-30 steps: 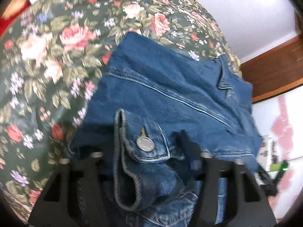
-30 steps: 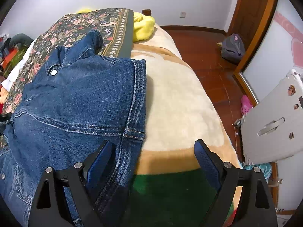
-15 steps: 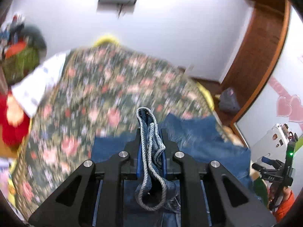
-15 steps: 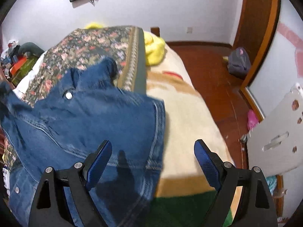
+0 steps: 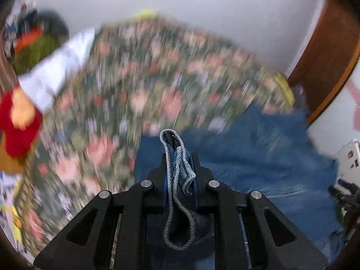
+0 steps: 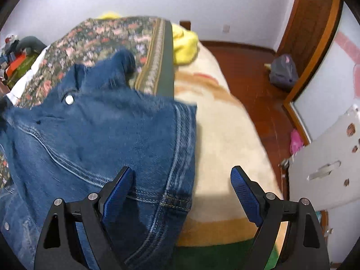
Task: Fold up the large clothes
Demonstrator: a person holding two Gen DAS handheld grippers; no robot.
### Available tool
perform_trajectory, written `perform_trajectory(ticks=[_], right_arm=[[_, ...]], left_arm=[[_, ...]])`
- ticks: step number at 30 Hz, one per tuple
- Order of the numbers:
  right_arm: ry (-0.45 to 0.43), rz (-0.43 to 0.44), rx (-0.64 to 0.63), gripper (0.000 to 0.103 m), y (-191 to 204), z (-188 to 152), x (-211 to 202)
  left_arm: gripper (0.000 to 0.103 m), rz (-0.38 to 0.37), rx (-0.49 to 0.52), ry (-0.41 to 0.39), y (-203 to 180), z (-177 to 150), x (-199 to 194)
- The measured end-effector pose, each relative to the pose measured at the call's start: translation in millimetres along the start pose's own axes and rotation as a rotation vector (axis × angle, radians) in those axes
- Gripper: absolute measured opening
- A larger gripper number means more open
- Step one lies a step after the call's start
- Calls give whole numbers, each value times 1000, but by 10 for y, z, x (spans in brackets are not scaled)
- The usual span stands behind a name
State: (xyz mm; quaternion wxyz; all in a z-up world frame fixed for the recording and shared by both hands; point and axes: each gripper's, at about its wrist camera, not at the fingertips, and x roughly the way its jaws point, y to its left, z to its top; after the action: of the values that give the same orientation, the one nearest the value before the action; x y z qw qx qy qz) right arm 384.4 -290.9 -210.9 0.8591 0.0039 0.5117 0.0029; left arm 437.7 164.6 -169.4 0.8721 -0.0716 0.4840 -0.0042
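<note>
A blue denim jacket [image 6: 108,135] lies on the bed, across the floral cover and the cream blanket. My left gripper [image 5: 178,159] is shut on a folded edge of the denim jacket [image 5: 258,157], which stands up between the fingers. The left wrist view is blurred by motion. My right gripper [image 6: 182,177] is open above the jacket's right hem, its left finger [image 6: 119,186] over the denim, its right finger [image 6: 245,191] over the cream blanket. It holds nothing.
The floral bedcover [image 5: 135,94] spreads left of the jacket. A cream blanket [image 6: 225,139] and yellow cloth [image 6: 184,42] lie to the right. Piled clothes [image 5: 27,45] sit far left. Wooden floor with a bag [image 6: 283,72] and a white panel [image 6: 326,164] are at the right.
My left gripper closed on the jacket's edge and lifted it, swinging fast. The jacket's left side rose. My right gripper stayed open and rose slightly.
</note>
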Motion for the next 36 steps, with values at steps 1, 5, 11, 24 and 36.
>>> perform_trajectory(ticks=[1,5,11,24,36], right_arm=[[4,4,2,87,5,-15,23],[10,4,3,88,12,-14,30],[11,45,29,88,-40,25,-38],[-18,192,203,86,-259,238,-50],[-12,274,237,26,-215,398,329]], left_arm=[[20,13,-3,28,50,-68,120],[29,114,-11,99,211,-319,439],[57,126,-42,96,552,-333,352],[86,-127,-326,210,996,87,1004],[32,-204,-185,164,510,300,1243]])
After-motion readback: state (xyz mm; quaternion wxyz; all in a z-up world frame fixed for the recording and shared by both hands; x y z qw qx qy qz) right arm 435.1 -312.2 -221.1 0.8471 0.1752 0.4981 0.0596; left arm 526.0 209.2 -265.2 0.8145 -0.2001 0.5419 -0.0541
